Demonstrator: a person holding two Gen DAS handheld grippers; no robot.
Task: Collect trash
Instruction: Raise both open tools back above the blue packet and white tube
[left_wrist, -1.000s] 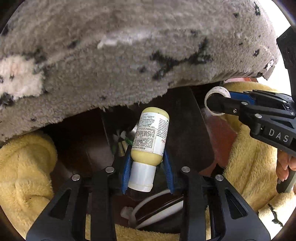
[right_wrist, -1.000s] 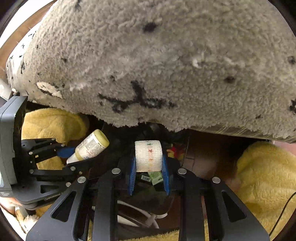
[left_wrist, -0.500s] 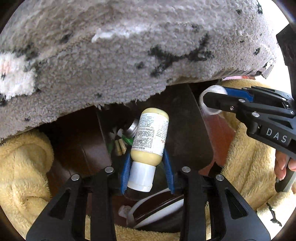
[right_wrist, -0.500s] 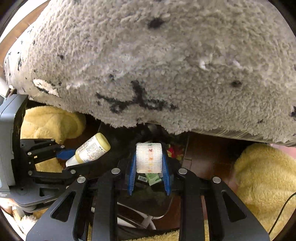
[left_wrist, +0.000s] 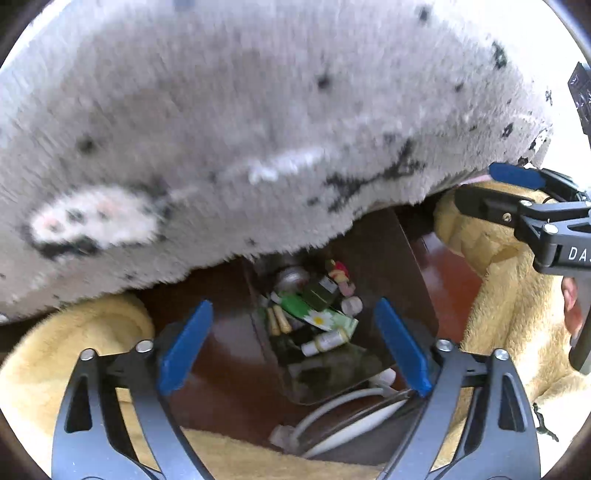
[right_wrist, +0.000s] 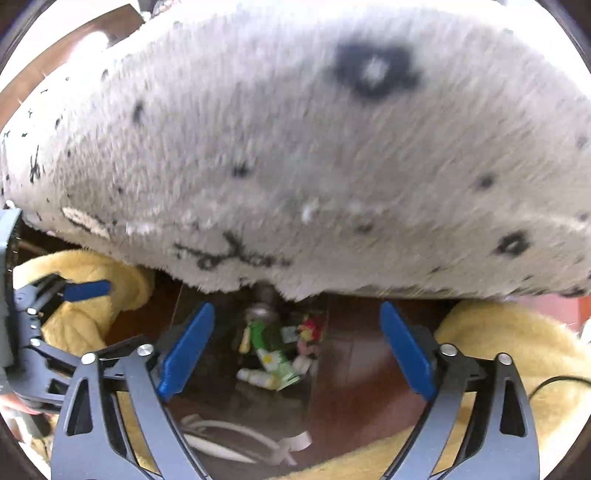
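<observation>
Both the left gripper (left_wrist: 295, 347) and the right gripper (right_wrist: 295, 347) are held spread wide and empty directly above the dark bin (left_wrist: 402, 288), presumably so that anything released falls inside. The trash (left_wrist: 317, 317) is seen piled at the bin's bottom, a small pale bottle (left_wrist: 327, 341) lying on its side near the front. The bin is partly overhung by the grey rug (left_wrist: 221, 129), with yellow fleece (right_wrist: 517, 339) bunched beside it.

**Fleece, blanket, cable**

A grey fleece (left_wrist: 229, 122) with black marks fills the upper view, overhanging dark brown wood (right_wrist: 354, 354). Yellow plush blanket (left_wrist: 509, 295) lies on both sides below it. A white cable (right_wrist: 229, 435) loops on the wood near the bottom.
</observation>
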